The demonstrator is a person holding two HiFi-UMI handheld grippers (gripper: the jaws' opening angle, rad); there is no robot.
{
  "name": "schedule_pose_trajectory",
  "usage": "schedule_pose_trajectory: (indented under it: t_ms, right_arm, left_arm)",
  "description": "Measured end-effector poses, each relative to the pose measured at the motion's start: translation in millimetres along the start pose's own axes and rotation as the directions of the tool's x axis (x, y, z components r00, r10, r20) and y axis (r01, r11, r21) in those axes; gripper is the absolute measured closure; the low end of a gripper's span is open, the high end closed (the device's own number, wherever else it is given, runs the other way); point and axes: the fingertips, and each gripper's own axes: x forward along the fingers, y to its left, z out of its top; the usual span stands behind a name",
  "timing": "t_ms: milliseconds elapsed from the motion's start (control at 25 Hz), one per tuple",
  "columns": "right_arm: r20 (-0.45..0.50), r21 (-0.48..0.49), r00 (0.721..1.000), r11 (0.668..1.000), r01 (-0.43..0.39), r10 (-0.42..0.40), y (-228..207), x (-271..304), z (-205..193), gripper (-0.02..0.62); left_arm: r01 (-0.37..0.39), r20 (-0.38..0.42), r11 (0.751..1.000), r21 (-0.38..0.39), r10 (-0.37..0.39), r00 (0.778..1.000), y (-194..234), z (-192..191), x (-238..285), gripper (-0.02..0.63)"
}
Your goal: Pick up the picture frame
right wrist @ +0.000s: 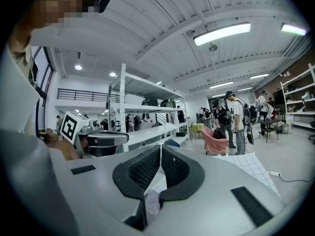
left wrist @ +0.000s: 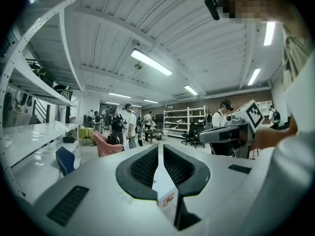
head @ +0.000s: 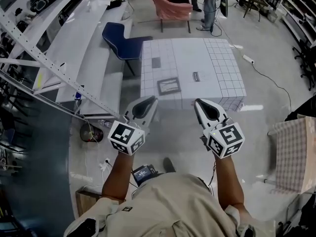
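Picture frame ahead of left gripper

Blue chair, pink armchair, gridded white table

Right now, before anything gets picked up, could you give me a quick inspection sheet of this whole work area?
Surface: table covered with a white squared sheet, in front of the person.
Job's things: picture frame lying flat near the table's front edge, untouched.
Clutter: small dark label and grey square on the sheet.
Grippers: left tongs and right tongs both closed and empty, held on the near side of the table.
Cables: cable trailing over the floor right of the table, near a power strip.
Surroundings: blue chair at the table's left, pink armchair beyond, shelves at left, people standing at the far end.
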Motion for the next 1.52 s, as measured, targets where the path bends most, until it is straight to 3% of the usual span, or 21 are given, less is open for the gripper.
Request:
schedule_pose_trajectory:
  t_ms: [480,840,1520]
  right_arm:
    - [-0.03,-0.037,1.0,0.999,0.008,-0.009,-5.6,64.8,3.7,0.568]
    - [-0.037,-0.049,0.998,0.998,-0.046,0.045,-24.8,106.0,1.7,0.568]
    - [-0.107,-0.002,0.988,0.994,-0.113,0.112,-90.9,174.2,-25.1,0.568]
  left_arm:
    - [-0.008,0.013,1.0,-0.019,0.008,1.0,67.2,-5.3,13.9,0.566]
    - [-0.052,-0.001,0.998,-0.024,0.052,0.999,94.8,-12.2,37.1,0.566]
    - [-0.13,-0.078,0.987,-0.093,0.123,0.989,135.2,-45.1,107.8,0.566]
